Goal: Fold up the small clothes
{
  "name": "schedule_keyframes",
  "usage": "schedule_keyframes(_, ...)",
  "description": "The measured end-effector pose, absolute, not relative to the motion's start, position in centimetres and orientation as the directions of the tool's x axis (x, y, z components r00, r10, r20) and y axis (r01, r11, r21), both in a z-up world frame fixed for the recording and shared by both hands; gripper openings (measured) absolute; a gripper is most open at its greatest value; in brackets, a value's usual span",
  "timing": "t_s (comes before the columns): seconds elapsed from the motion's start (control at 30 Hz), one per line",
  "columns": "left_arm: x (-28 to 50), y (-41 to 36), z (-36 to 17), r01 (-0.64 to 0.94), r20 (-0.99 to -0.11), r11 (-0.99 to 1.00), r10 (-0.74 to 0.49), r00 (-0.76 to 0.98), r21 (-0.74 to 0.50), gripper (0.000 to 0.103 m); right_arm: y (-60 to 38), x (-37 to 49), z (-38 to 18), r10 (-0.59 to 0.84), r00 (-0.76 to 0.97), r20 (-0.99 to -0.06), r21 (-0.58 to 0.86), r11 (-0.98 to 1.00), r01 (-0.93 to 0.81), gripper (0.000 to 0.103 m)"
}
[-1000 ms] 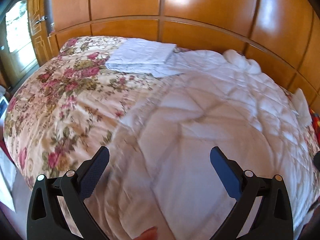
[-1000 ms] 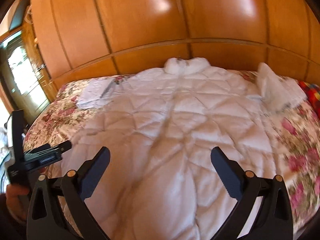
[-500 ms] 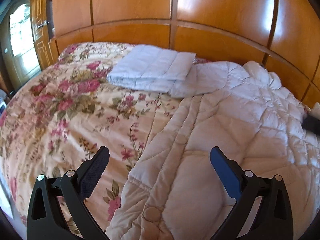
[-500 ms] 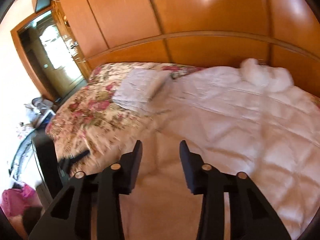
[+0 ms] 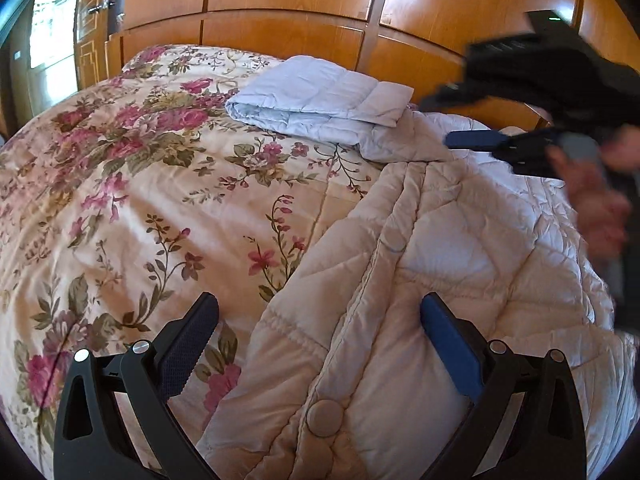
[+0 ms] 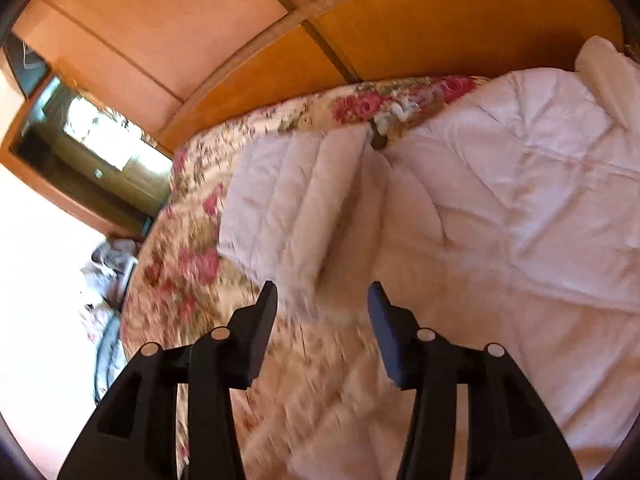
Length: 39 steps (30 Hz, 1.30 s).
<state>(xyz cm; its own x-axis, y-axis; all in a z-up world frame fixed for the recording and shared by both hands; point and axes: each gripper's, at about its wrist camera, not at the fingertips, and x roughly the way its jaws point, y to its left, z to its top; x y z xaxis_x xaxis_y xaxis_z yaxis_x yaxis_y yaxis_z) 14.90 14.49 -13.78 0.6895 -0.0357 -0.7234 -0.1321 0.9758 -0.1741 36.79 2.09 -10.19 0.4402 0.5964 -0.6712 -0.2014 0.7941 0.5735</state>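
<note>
A white quilted jacket (image 5: 460, 264) lies spread on the floral bedspread (image 5: 120, 200), its front hem with a round snap button (image 5: 323, 417) nearest me. My left gripper (image 5: 319, 316) is open and empty, low over the jacket's left front edge. My right gripper (image 6: 322, 300) is partly open and empty, hovering over the jacket's sleeve (image 6: 404, 216) next to a folded white quilted garment (image 6: 296, 200). That folded garment (image 5: 320, 98) lies at the head of the bed. The right gripper (image 5: 476, 140) shows blurred at the upper right of the left wrist view.
A wooden panelled headboard wall (image 5: 280, 20) runs behind the bed. A doorway with a bright window (image 6: 100, 136) is at the left. Clutter lies on the floor (image 6: 108, 256) beside the bed's left edge.
The left gripper moved lower and closer to the jacket's front hem. The right gripper swung left toward the sleeve and folded garment, rolled, and opened a little wider than half a second ago.
</note>
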Motion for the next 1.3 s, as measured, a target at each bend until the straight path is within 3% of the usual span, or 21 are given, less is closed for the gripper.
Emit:
schedule_keyframes(0.13,15.0,14.8,-14.1,-0.129,-0.726,0.971,-0.059,0.685,-0.200,0.100,2.2,39.2,-11.2,0.629,0.427,-0.650,0.637,0.757,-0.146,0.046)
schedule_keyframes(0.23,15.0,15.2,-14.3,-0.129,-0.725,0.965,-0.081,0.684,-0.229,0.100,2.8,40.3,-11.6,0.633,0.417,-0.652,0.643,0.753,-0.140,0.031)
schedule_keyframes(0.3,14.9,15.1,-14.2,-0.129,-0.725,0.965,-0.079,0.684,-0.226,0.100,3.5,40.6,-11.9,0.630,0.406,-0.662,0.639,0.757,-0.133,0.011)
schedule_keyframes(0.33,14.9,15.0,-14.2,-0.129,-0.726,0.966,-0.076,0.684,-0.223,0.100,3.7,40.8,-12.0,0.630,0.402,-0.665,0.640,0.758,-0.129,0.005)
schedule_keyframes(0.9,15.1,14.6,-14.1,-0.147,-0.750,0.971,-0.045,0.660,-0.188,0.100,-4.4,33.2,-3.5,0.589,0.580,-0.563,0.581,0.781,-0.229,0.003)
schedule_keyframes(1.13,15.5,15.3,-11.0,-0.172,-0.754,0.954,-0.076,0.652,-0.245,0.100,-11.2,29.9,-2.9,0.529,0.648,-0.548,0.575,0.801,-0.168,0.003)
schedule_keyframes(1.3,17.1,15.1,-8.8,-0.194,-0.738,0.966,0.006,0.675,-0.169,0.100,-17.5,27.9,-3.8,0.460,0.693,-0.555,0.588,0.807,-0.066,0.003)
